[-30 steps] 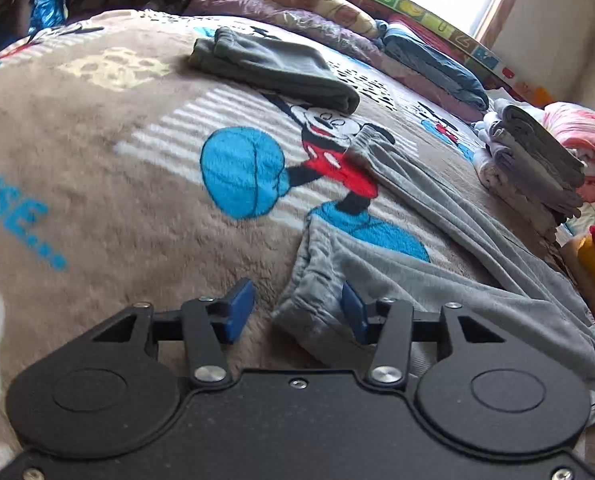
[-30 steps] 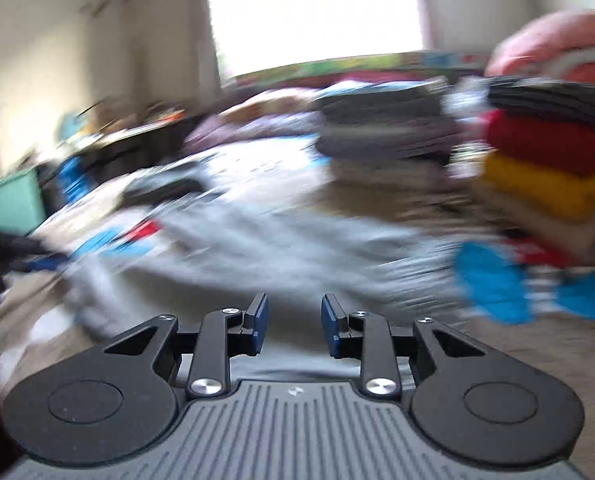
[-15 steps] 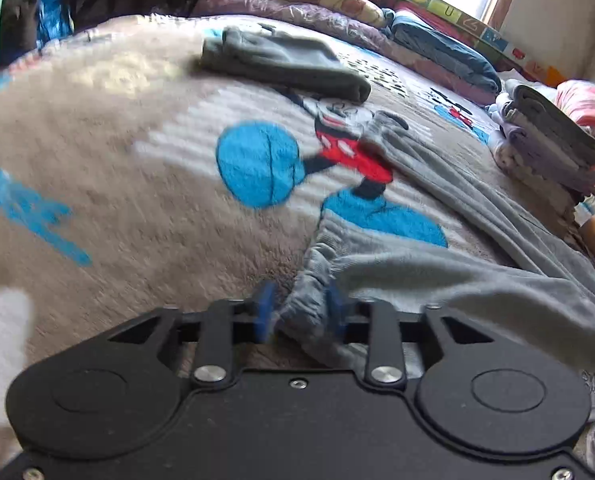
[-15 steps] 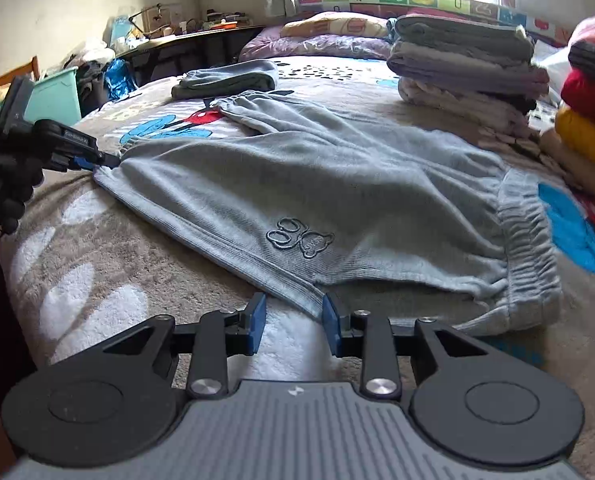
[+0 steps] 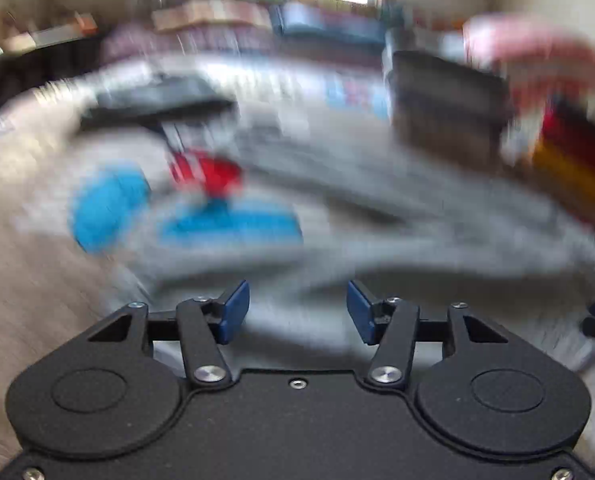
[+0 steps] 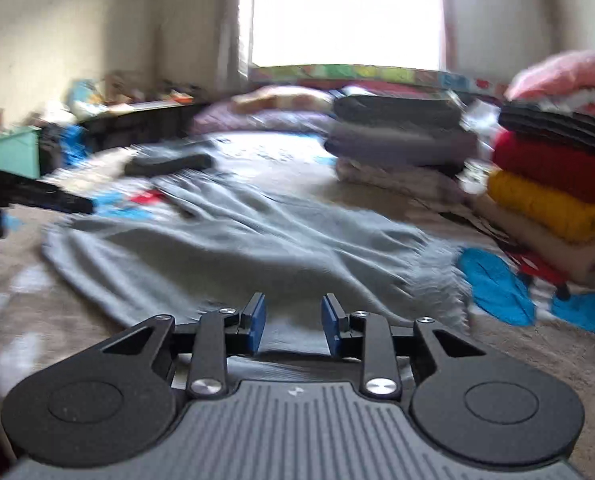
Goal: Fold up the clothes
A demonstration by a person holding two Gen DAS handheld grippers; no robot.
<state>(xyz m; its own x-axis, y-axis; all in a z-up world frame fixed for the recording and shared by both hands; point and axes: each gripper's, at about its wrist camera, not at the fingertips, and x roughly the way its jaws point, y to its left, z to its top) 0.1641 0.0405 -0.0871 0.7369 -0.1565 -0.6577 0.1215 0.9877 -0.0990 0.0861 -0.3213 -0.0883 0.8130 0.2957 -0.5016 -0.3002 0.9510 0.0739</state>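
grey cloth trousers (image 6: 237, 248): soft matt knit, gathered ribbed edge
brown plush bed blanket (image 6: 537, 344): fuzzy nap, matt
right gripper (image 6: 293, 322): matt black plastic arms, blue pads, shiny metal screws
left gripper (image 5: 297, 308): same matt black plastic
red and yellow folded knitwear (image 6: 553, 184): coarse, woolly

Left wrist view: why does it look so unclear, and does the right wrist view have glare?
Left wrist view: strong motion blur smears the grey trousers and blanket; only the left gripper is sharp. Right wrist view: milder blur, and the window is overexposed to plain white.
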